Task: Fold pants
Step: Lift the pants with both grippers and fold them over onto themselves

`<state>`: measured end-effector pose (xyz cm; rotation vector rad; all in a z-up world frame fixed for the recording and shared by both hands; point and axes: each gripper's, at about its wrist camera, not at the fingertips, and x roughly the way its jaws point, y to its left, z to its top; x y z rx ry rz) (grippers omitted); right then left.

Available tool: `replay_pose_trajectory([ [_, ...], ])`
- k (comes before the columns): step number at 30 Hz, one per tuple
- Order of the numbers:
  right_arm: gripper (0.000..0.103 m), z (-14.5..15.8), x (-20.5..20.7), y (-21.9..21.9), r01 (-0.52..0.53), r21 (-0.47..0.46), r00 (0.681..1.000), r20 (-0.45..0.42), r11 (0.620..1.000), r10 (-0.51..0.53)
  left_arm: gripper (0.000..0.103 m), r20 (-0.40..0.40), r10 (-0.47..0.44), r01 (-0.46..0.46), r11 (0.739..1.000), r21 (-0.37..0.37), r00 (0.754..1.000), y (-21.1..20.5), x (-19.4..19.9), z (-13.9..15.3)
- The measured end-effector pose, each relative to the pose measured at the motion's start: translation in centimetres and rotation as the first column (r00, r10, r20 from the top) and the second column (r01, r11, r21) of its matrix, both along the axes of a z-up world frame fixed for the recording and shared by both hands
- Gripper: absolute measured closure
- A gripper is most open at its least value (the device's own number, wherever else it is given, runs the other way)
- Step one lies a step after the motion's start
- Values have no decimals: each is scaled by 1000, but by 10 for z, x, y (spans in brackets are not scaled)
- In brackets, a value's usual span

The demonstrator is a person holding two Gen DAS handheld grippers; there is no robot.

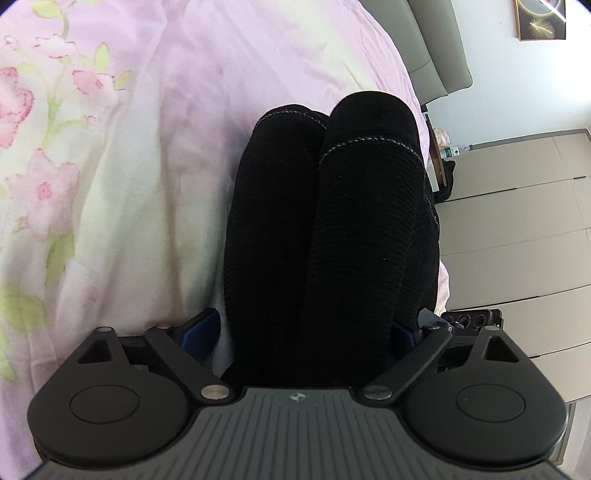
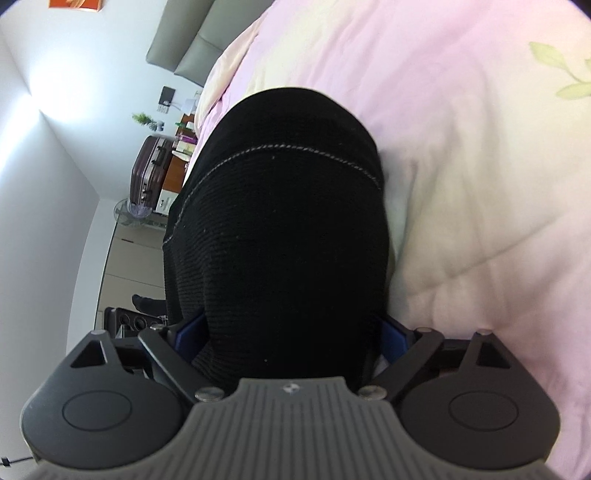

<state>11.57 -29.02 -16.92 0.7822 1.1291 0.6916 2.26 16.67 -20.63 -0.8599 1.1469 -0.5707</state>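
Black knit pants [image 1: 332,229] bundled on a pink floral quilt [image 1: 110,177], both grippers wide around them

Nearest, the left gripper [image 1: 310,332] has its blue fingers [image 1: 201,328] spread, fabric between them, one pad clear of the cloth; the right gripper [image 2: 291,332] stands open too, its pads hard to judge against the bulging cloth. The left view shows two stitched leg rolls, the right view one mound. Farther off, only the right view shows a maroon suitcase [image 2: 147,173]; the left shows a wall picture [image 1: 541,18]. No writing is readable
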Motion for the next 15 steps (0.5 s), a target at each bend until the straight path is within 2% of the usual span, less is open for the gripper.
replay_pose_trajectory([
  [2,18,-2,1,6,-15,-4,1000,26,1000,15,0,20,-6,6,1000,12,1000,-3,-2,4],
  [6,22,-5,2,7,-11,3,999,35,1000,11,12,20,0,0,1000,-17,1000,0,-6,5],
  [11,26,-5,0,6,-4,1,999,44,1000,4,21,17,31,-30,999,-33,999,2,-15,5],
  [15,34,4,-8,4,19,-14,999,42,1000,-18,25,53,38,-39,999,24,998,-1,-23,18],
])
